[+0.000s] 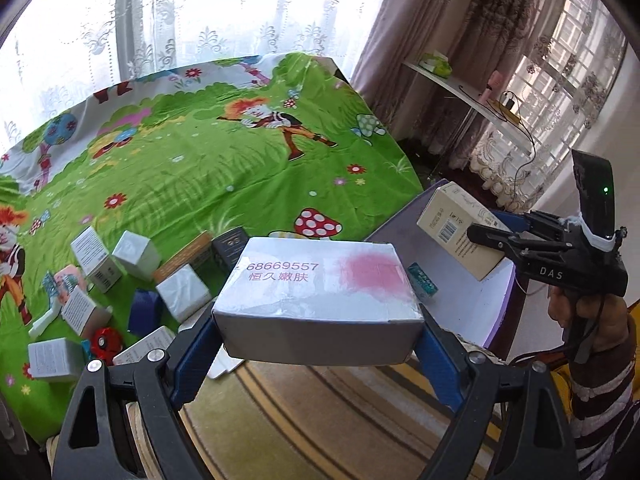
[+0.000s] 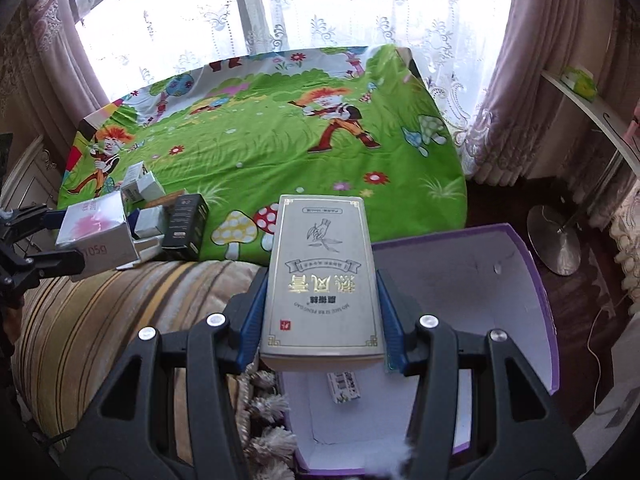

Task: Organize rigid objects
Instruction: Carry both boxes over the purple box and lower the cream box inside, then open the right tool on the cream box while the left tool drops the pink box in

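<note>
Silver carton (image 1: 318, 300) clamped in left gripper (image 1: 316, 344), above striped blanket (image 1: 320, 420); beige box (image 2: 322, 276) clamped in right gripper (image 2: 320, 320), over purple-rimmed bin (image 2: 536, 280). Remaining boxes (image 1: 132, 256) on bed (image 1: 200, 160).

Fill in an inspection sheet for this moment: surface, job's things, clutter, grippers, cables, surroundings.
Surface: bed with a green cartoon sheet; striped blanket at its near edge.
Job's things: silver box with a pink blotch; cream upright box; purple-rimmed carton holding one small pack.
Clutter: pile of small boxes on the sheet; red round item among them.
Grippers: left gripper shut on the silver box; right gripper shut on the cream upright box, above the carton.
Cables: black cord hanging from the white shelf.
Surroundings: lace curtains, bright window, dark floor.
</note>
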`<state>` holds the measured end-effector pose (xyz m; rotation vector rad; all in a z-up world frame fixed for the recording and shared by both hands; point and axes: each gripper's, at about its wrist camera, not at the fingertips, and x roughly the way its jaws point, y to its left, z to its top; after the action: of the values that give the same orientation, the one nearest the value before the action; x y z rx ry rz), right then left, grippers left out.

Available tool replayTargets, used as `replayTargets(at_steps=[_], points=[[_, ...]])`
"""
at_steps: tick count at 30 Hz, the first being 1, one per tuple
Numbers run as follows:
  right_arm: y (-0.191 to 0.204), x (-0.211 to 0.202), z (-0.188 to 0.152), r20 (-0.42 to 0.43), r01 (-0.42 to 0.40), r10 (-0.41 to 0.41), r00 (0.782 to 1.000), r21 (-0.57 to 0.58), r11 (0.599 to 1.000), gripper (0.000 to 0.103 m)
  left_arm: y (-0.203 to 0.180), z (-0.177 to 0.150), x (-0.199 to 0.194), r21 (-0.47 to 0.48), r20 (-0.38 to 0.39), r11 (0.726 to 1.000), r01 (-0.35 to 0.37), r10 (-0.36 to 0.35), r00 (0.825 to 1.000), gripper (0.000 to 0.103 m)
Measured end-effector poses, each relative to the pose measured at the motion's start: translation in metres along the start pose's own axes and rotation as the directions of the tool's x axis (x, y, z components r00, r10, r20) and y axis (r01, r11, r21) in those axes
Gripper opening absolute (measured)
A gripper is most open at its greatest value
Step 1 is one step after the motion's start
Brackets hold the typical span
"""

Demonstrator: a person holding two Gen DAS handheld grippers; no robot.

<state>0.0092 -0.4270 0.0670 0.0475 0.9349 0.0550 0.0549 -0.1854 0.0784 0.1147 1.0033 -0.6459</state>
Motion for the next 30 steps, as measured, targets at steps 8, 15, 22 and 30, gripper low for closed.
replayTargets(at_steps=[8,15,22,30], points=[[-0.055,0.002,-0.035,-0.047,0.080,-0.075,0.996,0.111,0.991,0.055,-0.049,0.020,0.034,0.114,-0.052,0.993,0.042,-0.036,0.998,0.091],[-0.098,0.002,-0.049,-0.057,0.170,-0.162,0.985,0.213,0.962,0.055,-0.085,0.034,0.068,0.191,-0.097,0.979,0.070,-0.052,0.994,0.091],[-0.130,0.003,-0.056,-0.061,0.213,-0.205,0.977,0.279,0.936,0.055,-0.107,0.043,0.099,0.230,-0.131,0.970,0.076,-0.047,0.990,0.091],[-0.146,0.008,-0.058,-0.067,0.240,-0.231,0.971,0.303,0.922,0.056,-0.123,0.045,0.121,0.268,-0.147,0.962,0.060,-0.020,0.989,0.092]])
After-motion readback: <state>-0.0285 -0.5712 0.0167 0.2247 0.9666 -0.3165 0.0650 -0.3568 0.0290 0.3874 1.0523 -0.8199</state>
